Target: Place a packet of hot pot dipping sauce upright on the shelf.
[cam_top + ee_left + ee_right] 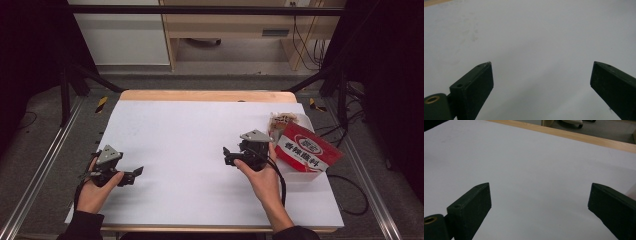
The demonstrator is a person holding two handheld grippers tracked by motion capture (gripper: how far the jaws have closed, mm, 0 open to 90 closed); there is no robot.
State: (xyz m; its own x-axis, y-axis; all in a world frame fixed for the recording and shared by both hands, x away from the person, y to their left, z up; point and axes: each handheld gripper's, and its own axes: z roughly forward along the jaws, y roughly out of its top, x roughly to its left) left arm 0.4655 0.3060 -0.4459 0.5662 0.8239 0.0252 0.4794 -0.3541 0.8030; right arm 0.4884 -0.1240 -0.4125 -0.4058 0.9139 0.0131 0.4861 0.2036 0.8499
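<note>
Both black hand-held grippers, left (131,175) and right (228,156), gape wide and empty over the smooth white bench (190,130).

White sheet (200,150) spread over wooden table (207,95); near table's right edge, clear tray (300,175) holding red-and-white packet (308,148).

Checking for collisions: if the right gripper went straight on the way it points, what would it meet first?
Probably nothing: the right gripper, jaws open, faces bare white sheet, then the table's wooden edge.
</note>
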